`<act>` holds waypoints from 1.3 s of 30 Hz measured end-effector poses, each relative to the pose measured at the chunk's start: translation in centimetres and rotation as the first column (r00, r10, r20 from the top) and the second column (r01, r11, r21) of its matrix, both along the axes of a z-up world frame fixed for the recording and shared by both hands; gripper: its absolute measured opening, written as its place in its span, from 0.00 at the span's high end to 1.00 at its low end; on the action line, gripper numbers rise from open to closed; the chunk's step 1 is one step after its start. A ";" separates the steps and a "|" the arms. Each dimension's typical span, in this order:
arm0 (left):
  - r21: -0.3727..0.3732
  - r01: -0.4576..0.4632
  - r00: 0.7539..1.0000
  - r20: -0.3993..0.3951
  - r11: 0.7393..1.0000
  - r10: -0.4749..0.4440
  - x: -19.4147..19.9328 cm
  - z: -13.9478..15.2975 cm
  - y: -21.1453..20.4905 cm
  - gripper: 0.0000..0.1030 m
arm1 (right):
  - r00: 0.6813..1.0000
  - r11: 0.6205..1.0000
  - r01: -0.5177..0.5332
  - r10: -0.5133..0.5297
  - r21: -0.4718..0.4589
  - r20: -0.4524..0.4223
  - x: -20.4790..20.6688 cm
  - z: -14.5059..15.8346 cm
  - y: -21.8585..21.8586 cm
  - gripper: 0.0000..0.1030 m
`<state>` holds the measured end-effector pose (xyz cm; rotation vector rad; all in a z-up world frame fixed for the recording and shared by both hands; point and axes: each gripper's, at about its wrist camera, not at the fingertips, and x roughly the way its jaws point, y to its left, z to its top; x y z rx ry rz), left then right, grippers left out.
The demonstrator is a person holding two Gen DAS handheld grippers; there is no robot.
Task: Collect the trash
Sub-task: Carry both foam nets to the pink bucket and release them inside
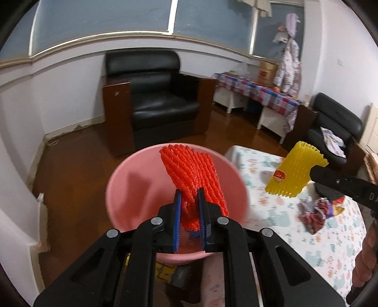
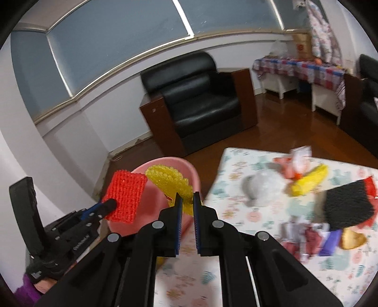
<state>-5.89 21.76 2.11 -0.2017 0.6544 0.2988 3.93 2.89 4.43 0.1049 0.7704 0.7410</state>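
A room w/ pale lilac walls (image 1: 70, 78) and a wide window (image 1: 104, 21) w/ grey-blue panes. Glossy brown wood floor (image 1: 78, 160) (skirting looked chipped near the corner). A black leather armchair (image 1: 156, 99) w/ wood sides stood under the window. At right, a low white bench (image 1: 271, 118) draped in checked cloth, plus a second black chair (image 1: 335, 122). Floral-print tablecloth (image 1: 307, 240) covered a table in front.

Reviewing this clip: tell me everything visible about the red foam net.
The red foam net is a flattened sleeve of soft, stretchy-looking mesh foam, bright red, ribbed and roughly rectangular. The left gripper is shut on its lower end, so it sticks up and away from the fingers in mid-air, over the pink basin. Nothing else touches it. In the right wrist view it shows as a flat red rectangle in front of the basin.
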 end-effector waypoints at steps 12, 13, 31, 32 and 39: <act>-0.035 -0.091 0.994 -0.067 0.995 0.089 0.0 -1.9 3.8 0.88 | 0.994 0.997 -0.076 0.074 -0.021 -0.082 1.3 -2.0 7.2 0.92; -0.034 -0.097 0.993 -0.070 0.995 0.095 0.0 -1.9 3.9 0.88 | 0.993 0.997 -0.079 0.077 -0.023 -0.090 1.5 -2.3 7.6 0.92; -0.063 -0.135 0.987 -0.099 0.989 0.129 0.5 -3.1 5.4 0.65 | 0.987 0.992 -0.090 0.078 -0.083 -0.144 2.7 -5.7 9.9 0.71; -0.063 -0.136 0.987 -0.100 0.989 0.130 0.5 -3.1 5.3 0.65 | 0.987 0.993 -0.086 0.074 -0.080 -0.143 2.9 -5.8 9.8 0.67; -0.057 -0.138 0.986 -0.103 0.989 0.132 0.5 -3.1 5.2 0.65 | 0.989 0.995 -0.076 0.066 -0.069 -0.135 3.0 -5.7 9.0 0.67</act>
